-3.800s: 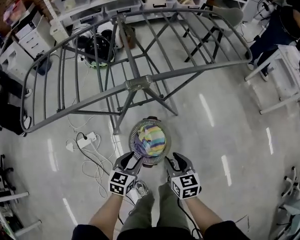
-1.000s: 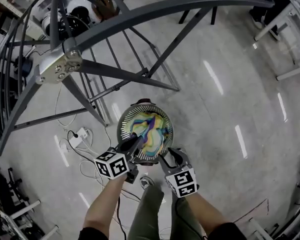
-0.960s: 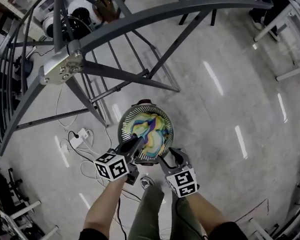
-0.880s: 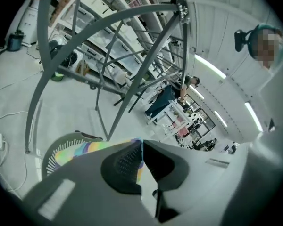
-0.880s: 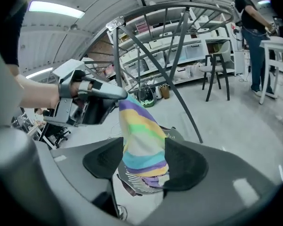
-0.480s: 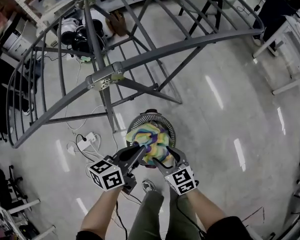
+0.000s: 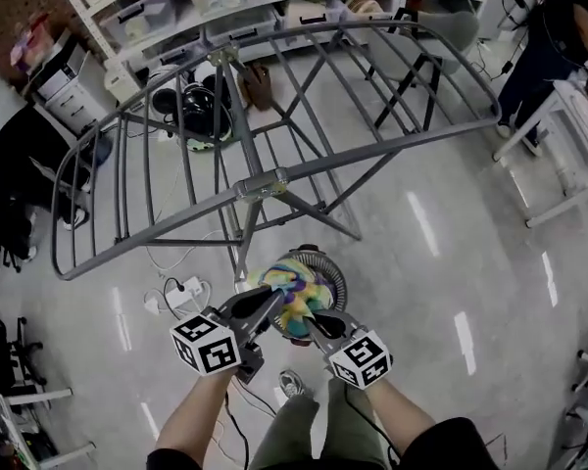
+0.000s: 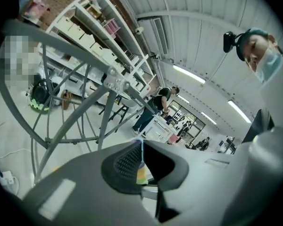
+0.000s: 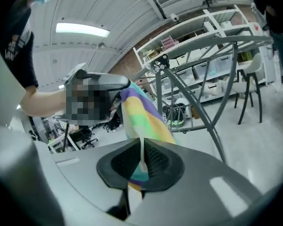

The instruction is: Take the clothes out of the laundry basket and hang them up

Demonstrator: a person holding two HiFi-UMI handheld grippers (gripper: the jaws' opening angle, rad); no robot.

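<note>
Both grippers are on the garment point(image 7: 292, 294) right now. Looking along the left gripper point(image 8: 141, 160), we see its jaws pressed together, with only a thin pale-rainbow sliver of fabric pinched between the dark ribbed pads point(image 8: 127, 164).

On the right gripper point(image 9: 142, 160), the jaws have just been closing and now clamp a fold of the same cloth. Purple, green and yellow bands rise out of the pinch and lean away up and left.

In the head view, the left gripper point(image 7: 272, 302) and the right gripper point(image 7: 312, 319) meet at the near side of the bundle, tips close together. The garment sits bunched over the laundry basket point(image 7: 335, 272), just in front of the foot of the grey drying rack point(image 7: 265, 182).

The cloth covers most of the basket, and we catch only an arc of ribbed rim on its far right side. We cannot tell what kind of garment this is, nor whether its underside is clear of the basket. A white power strip point(image 7: 183, 292) lies on the floor to the left, its cables running partly behind the left gripper.
</note>
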